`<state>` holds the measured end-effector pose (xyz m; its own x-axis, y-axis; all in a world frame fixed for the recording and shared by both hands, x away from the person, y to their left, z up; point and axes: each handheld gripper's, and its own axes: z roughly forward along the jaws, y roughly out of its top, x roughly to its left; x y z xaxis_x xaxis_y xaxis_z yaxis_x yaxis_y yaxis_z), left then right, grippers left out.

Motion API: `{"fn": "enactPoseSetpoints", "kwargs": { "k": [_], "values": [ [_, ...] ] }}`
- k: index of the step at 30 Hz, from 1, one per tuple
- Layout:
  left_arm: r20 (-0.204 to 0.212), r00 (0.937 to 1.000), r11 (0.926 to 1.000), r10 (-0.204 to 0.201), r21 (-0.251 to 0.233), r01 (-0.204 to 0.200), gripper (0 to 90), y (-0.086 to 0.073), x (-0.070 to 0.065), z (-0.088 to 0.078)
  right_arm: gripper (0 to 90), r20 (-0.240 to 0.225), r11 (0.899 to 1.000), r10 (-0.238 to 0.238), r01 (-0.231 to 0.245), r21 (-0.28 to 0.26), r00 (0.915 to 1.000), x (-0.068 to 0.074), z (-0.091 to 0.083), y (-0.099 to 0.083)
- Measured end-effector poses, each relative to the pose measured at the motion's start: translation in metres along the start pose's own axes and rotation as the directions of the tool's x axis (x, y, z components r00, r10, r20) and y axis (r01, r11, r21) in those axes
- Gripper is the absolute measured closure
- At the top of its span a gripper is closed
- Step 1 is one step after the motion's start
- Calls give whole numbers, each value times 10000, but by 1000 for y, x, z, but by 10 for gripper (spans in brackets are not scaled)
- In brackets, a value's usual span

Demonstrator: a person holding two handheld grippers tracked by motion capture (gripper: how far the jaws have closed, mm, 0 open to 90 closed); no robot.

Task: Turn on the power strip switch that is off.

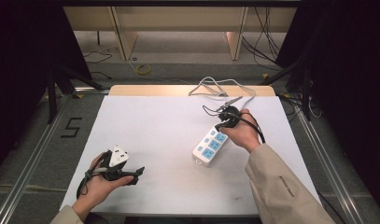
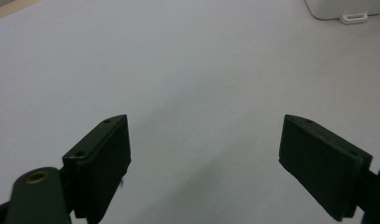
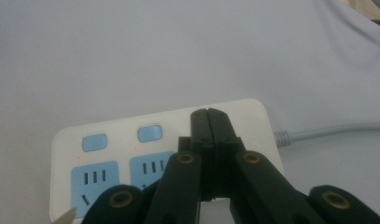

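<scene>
A white power strip point(image 1: 210, 145) with blue sockets lies right of the middle of the white table point(image 1: 155, 126), and its grey cord point(image 3: 327, 130) runs off from its far end. My right gripper point(image 1: 220, 126) points down at that far end, shut, with nothing between its jaws. In the right gripper view its closed tips point(image 3: 208, 116) stand over the strip point(image 3: 108, 140) beside two blue switches point(image 3: 149, 133); I cannot tell whether they touch it. My left gripper point(image 1: 137, 175) rests low at the near left, open and empty point(image 2: 204, 121). The strip's near end point(image 2: 339, 9) lies ahead of it.
Loose grey and black cables point(image 1: 215, 86) lie at the table's back edge, behind the right hand. Metal rails run along both sides of the table, and a "5" point(image 1: 72, 127) is marked on the floor at the left. Dark curtains stand on both sides.
</scene>
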<state>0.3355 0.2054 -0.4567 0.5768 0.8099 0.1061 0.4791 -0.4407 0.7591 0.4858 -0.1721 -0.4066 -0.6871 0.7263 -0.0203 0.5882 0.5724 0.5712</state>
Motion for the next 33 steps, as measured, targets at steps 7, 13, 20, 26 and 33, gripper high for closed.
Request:
{"fn": "enactPoseSetpoints", "kwargs": {
  "k": [7, 13, 20, 26, 33],
  "values": [
    [-1, 10000, 10000, -5, -2, 5, 162, 0, 0, 0, 900, 2, 9999, 25, -25, 118, 10000, -1, 4, 1],
    [2, 10000, 10000, -5, -2, 5, 162, 0, 0, 0, 900, 33, 9998, 87, -87, 170, 10000, -2, 5, 3],
    [-5, 10000, 10000, 5, -1, -5, 162, 0, 0, 0, 900, 47, 9998, 50, -51, 215, 10000, -3, 8, 6],
    [1, 10000, 10000, 9, 4, -9, 162, 0, 0, 0, 900, 68, 9996, 60, -61, 268, 10000, -5, 10, 8],
    [-11, 10000, 10000, 11, 8, -11, 163, 0, 0, 0, 900, 81, 9993, 117, -119, 354, 9999, -6, 12, 9]
  ]
}}
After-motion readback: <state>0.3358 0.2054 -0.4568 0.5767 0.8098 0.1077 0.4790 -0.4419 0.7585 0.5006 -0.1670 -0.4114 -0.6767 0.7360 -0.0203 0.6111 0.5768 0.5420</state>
